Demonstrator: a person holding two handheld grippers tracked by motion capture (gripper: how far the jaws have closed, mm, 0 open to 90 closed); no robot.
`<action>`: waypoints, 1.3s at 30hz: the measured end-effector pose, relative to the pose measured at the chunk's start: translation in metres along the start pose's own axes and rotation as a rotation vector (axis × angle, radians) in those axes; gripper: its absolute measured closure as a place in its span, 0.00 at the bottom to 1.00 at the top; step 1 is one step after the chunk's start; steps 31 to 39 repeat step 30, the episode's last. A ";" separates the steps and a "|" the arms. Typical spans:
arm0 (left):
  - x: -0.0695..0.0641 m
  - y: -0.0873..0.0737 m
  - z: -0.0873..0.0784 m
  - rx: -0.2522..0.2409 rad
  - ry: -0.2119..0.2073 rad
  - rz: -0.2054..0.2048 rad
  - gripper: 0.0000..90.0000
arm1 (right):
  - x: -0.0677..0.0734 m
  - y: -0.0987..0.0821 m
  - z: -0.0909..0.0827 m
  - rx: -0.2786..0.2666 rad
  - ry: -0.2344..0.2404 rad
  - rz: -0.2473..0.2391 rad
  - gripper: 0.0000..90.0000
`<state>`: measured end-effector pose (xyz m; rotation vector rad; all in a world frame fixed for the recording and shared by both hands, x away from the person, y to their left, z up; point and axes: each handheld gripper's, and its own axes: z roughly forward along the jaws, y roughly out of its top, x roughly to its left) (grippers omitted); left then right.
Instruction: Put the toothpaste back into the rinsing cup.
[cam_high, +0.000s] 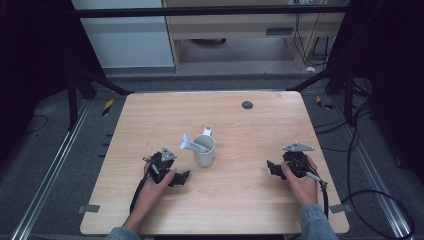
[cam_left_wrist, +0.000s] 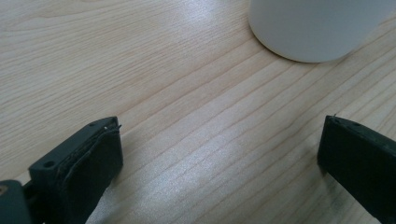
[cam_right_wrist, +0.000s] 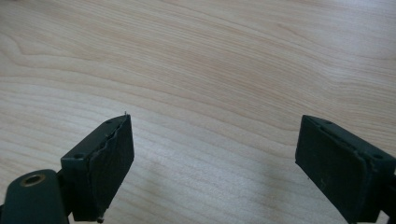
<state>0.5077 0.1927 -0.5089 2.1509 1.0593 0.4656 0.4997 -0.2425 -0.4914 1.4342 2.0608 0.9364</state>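
White cup (cam_high: 204, 150) stood mid-frame, just upper right of the wide-jawed left gripper (cam_high: 183, 177); the right gripper (cam_high: 272, 167), equally wide, sat farther.

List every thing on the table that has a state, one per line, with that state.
White cup: upright near the table's middle, holding white utensils, not gripped.
White utensils: standing in the cup, leaning over its rim.
Left gripper: open, holding nothing, low over the table near the cup.
Right gripper: open, holding nothing, over bare wood.
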 end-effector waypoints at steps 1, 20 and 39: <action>0.000 0.000 0.000 0.000 0.000 0.000 0.00 | -0.001 0.000 0.001 0.000 -0.003 0.005 0.13; 0.000 0.000 0.000 0.000 0.000 0.000 0.00 | 0.003 -0.005 0.023 0.010 -0.023 0.035 0.09; 0.000 0.000 0.000 0.000 0.001 0.000 0.00 | 0.004 -0.004 0.027 0.027 -0.084 0.057 0.02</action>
